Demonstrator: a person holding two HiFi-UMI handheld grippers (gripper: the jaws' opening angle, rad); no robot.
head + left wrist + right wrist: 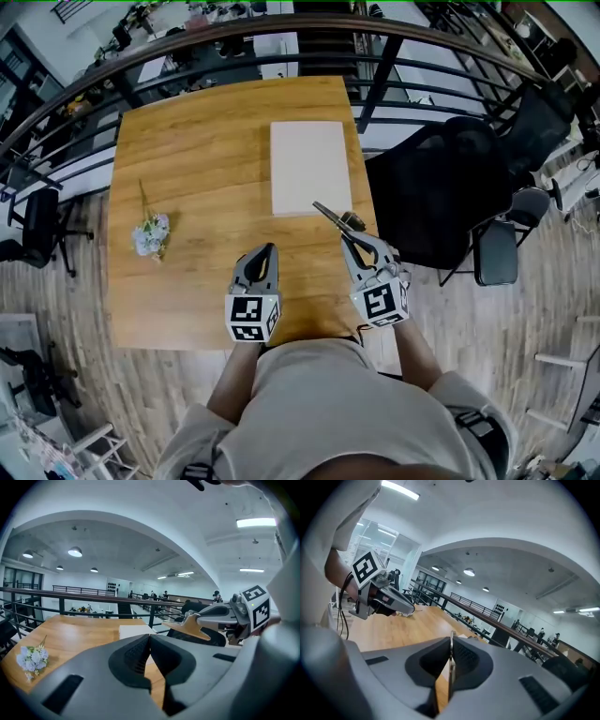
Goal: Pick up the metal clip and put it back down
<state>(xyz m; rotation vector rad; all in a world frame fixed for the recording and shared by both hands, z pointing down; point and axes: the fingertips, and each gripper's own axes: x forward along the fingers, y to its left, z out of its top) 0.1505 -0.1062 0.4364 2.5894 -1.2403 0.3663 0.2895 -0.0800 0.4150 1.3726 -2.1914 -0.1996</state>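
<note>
My right gripper (352, 234) is shut on the metal clip (330, 216), which sticks out past its fingertips above the right side of the wooden table (206, 141). In the right gripper view the clip (451, 665) shows edge-on as a thin strip pinched between the pads. From the left gripper view the clip (190, 625) looks brassy and flat, jutting from the right gripper (213, 618). My left gripper (269, 251) hovers beside it to the left, with its jaws shut and nothing between them (149, 637). Both grippers are lifted off the table.
A white rectangular board (310, 167) lies on the table's far right part. A small bunch of pale flowers (150, 232) lies near the left edge. A black office chair (450, 187) stands to the right of the table, and a dark railing (281, 37) runs behind it.
</note>
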